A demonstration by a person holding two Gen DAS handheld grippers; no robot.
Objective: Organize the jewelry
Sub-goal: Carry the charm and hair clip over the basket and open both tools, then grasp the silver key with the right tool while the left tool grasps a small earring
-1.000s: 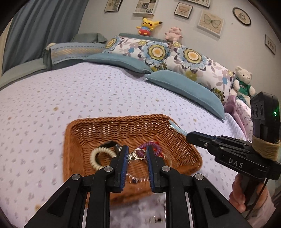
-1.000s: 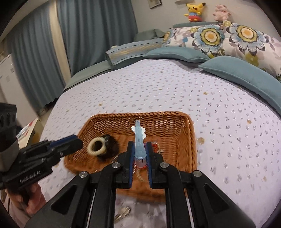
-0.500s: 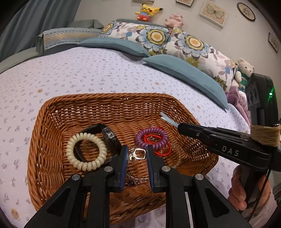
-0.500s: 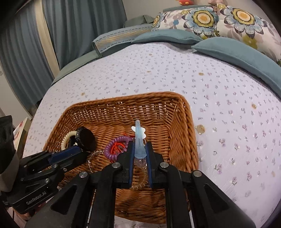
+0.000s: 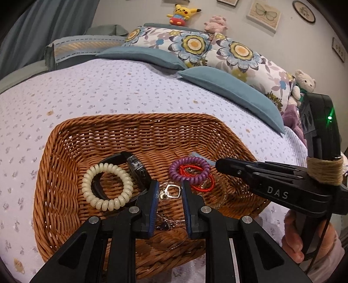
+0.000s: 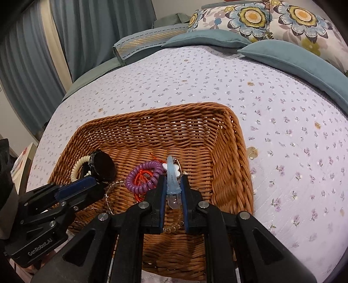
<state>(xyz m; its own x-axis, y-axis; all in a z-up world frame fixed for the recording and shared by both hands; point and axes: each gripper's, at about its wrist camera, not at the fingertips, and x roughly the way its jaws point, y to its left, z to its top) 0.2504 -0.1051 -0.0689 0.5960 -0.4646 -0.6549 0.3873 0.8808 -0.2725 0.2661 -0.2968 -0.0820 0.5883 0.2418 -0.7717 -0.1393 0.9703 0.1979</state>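
Note:
A brown wicker basket sits on the bed. In it lie a cream coil hair tie, a black watch, a purple coil hair tie and a red cord bracelet. Low over the basket's near part, my left gripper is shut on a silver necklace at its pendant; the chain hangs into the basket. Beside it on the right, my right gripper is shut on a light blue hair clip, just above the purple coil.
The lilac flowered bedspread spreads around the basket. Blue and floral pillows line the headboard, with plush toys above. Grey-blue curtains hang at the left. A hand holds the right gripper's handle.
Both grippers have come down close over the basket, each keeping its item, so the basket now looks much larger. Over the last half second they have stayed still.

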